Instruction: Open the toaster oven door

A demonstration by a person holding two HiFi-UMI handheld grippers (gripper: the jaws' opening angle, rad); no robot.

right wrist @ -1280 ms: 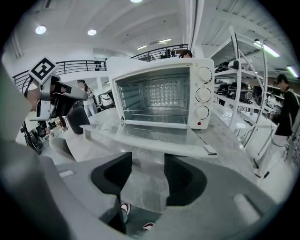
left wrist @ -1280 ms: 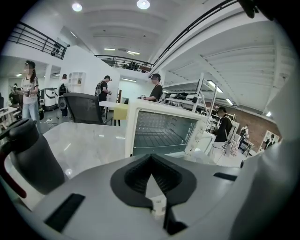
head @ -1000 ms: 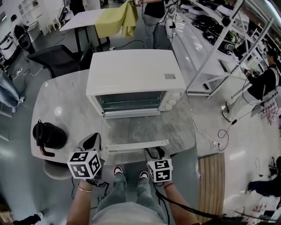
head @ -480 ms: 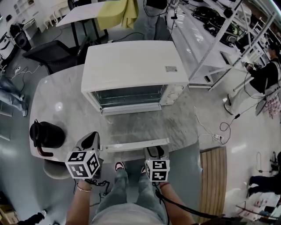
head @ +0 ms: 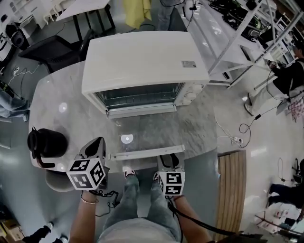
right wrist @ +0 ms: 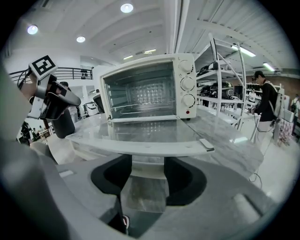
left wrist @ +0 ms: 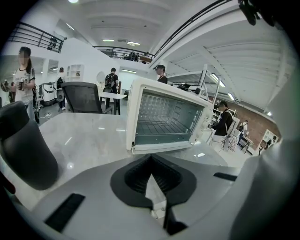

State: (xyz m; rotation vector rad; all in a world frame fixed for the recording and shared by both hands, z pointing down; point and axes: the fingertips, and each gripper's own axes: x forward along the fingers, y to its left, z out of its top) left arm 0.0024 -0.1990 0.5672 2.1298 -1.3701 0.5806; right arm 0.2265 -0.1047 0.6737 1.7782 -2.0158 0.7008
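Left tongs [left wrist: 150, 163]: pressed together at the tips, nothing pinched. They are held low at the near table edge, just left of the door handle, and are judged to be parked as the spare.

Right tongs [right wrist: 147, 164]: spread, nothing pinched. The long white handle bar [right wrist: 140, 149] is seen lying across just beyond and above the tips, toward its right end. Whether the bar is touched cannot be told. The spread is judged to suit guiding or letting go, not clamping.

Glass door with white frame [head: 142, 135]: swung fully down and laid flat, level out from the front of the white box-shaped toaster oven [head: 145, 57], handle toward the person. The cavity is exposed and a wire rack [right wrist: 133, 111] is visible inside. Three knobs [right wrist: 186, 84] are stacked down the right panel. The opening is judged complete, or all but.

Table: pale grey marble-patterned top [head: 57, 95], rounded and glossy, with ceiling lights mirrored in it. The oven is set mid-table, so room is left for the door's drop. A black rounded jug [head: 45, 142] is stood at the left, well apart from the door and near the left tongs.

Room: open workshop with a polished grey floor.
- White metal shelving [head: 209, 33] is ranged to the right.
- A black office chair [head: 52, 50] is seen behind left.
- A yellow cloth [head: 137, 10] hangs at a far table.
- Cables are trailed over the floor.
- A slatted wooden board [head: 230, 190] is laid at the right.
- Other persons are noted at the edges.
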